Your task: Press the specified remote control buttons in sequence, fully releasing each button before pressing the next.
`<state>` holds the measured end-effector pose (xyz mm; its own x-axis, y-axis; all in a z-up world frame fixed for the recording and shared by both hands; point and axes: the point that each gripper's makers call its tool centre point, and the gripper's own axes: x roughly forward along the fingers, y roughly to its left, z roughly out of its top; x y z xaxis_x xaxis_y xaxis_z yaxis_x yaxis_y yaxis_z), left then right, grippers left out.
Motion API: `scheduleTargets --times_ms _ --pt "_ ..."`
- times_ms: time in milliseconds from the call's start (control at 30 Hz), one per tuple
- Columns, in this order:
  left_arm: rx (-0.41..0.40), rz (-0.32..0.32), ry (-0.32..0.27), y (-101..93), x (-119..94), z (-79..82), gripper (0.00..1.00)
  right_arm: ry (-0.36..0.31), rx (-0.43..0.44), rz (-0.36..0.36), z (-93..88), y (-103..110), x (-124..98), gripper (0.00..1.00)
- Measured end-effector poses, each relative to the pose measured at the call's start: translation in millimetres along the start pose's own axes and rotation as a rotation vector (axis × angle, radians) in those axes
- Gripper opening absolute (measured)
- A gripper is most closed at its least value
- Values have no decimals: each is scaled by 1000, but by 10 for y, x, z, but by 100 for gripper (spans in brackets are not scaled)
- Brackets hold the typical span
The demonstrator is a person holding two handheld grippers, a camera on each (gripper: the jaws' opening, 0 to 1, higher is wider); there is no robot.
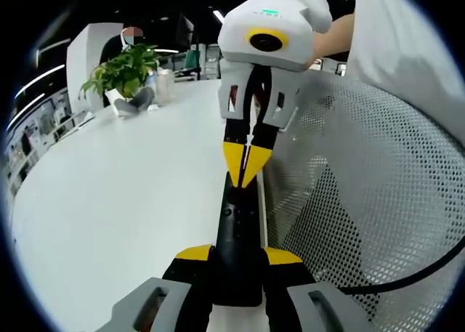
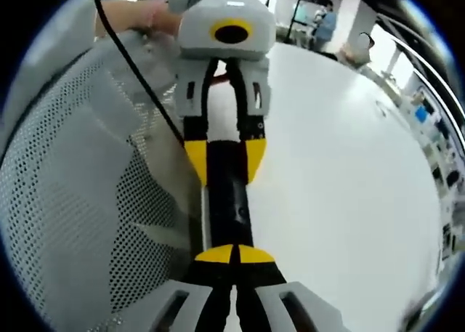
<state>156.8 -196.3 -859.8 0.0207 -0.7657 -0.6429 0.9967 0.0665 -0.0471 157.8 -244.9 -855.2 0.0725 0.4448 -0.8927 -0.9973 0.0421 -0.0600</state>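
**Two claws meet on a black remote at the table's edge**

In the left gripper view, a potted plant [image 1: 123,72] stands far off to the left of the left claw [image 1: 237,253], near the far edge of the white table [image 1: 123,201]. A small white container [image 1: 164,85] stands just right of the plant. Straight ahead, the left claw holds the near end of a long black remote [image 1: 236,237] between its yellow-tipped jaws, which sit narrow against the remote's two sides. The remote runs away from this claw along the table's edge. At its far end the right claw [image 1: 245,165] comes down from above with its yellow tips drawn together to a point on the remote. To the right of both claws rises a white mesh chair back [image 1: 378,194], with a black cable [image 1: 414,274] crossing its lower part. A person's hand [image 1: 330,34] grips the right claw's white body.

In the right gripper view, the mesh chair back [image 2: 80,201] lies to the left of the right claw [image 2: 234,254], and a black cable [image 2: 138,70] crosses it. The right claw's yellow tips are closed together and rest on the near end of the remote [image 2: 229,194]. Beyond, the left claw [image 2: 224,161] clasps the remote's far end from both sides. A hand [image 2: 142,16] holds that claw's body. The white table [image 2: 349,172] spreads to the right.
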Motion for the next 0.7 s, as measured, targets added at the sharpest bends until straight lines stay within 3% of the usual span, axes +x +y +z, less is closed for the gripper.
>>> scheduleTargets --times_ms 400,533,700 --pt "0 0 -1 3 1 -3 25 -204 256 23 12 -32 -27 0" --pt "2 1 0 2 3 0 25 -214 218 29 18 -24 -28 0" --pt "4 2 2 6 4 -5 25 -181 118 21 54 2 -8 0"
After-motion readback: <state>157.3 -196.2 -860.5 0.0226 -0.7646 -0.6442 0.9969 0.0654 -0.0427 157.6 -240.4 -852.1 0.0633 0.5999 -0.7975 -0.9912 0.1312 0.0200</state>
